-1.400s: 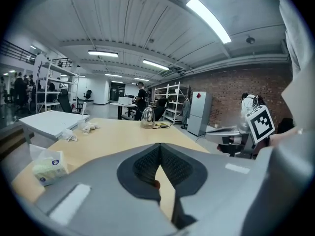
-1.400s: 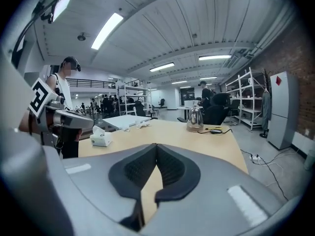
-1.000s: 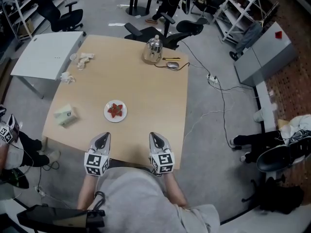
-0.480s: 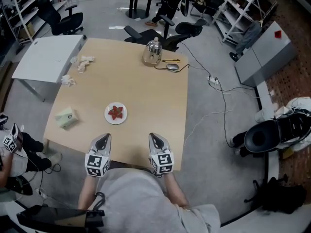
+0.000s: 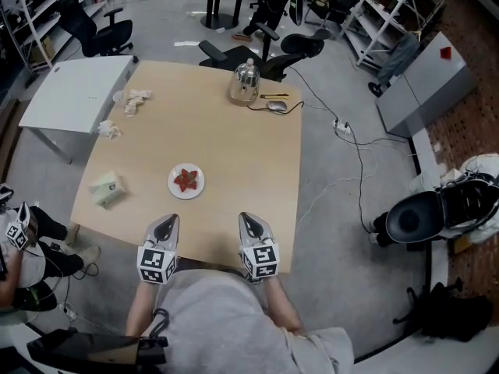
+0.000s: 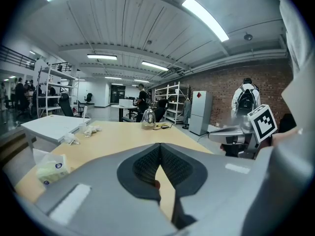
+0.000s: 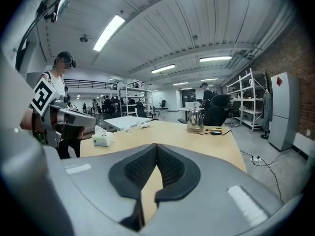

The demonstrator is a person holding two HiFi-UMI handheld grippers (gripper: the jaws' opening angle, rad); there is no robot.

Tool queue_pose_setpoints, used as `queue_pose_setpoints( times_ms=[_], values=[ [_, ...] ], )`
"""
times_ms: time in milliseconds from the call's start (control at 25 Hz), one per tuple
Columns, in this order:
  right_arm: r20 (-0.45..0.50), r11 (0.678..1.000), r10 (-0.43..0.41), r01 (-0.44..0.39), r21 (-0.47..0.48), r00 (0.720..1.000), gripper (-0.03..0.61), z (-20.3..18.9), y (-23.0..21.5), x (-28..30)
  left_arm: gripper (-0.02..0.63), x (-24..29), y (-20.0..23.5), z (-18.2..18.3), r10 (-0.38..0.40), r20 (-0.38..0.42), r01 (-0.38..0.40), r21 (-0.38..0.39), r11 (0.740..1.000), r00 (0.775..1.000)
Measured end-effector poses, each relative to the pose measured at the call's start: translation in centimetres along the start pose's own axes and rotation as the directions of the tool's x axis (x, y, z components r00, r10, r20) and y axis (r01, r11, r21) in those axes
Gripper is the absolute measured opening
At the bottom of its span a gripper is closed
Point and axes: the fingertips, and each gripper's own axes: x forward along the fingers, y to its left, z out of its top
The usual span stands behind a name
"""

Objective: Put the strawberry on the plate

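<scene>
I'm holding the left gripper (image 5: 164,223) and right gripper (image 5: 251,223) at the table's (image 5: 234,154) near edge, both tongs pinched together on nothing. Farther in, left of centre, the strawberry (image 5: 185,180) is sitting on the plate (image 5: 174,189). The job looks done to me. A careless forward reach risks knocking the plate and rolling the berry off.
</scene>
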Motion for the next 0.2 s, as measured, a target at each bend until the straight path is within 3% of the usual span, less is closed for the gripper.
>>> queue_pose_setpoints(
  times_ms=[200],
  values=[
    [-0.001, 1.000, 0.000, 0.000, 0.009, 1.000, 0.006, -0.30, 0.13, 0.05, 0.020, 0.07, 0.05, -0.24, -0.001, -0.001, 0.001, 0.003, 1.000, 1.000]
  ],
)
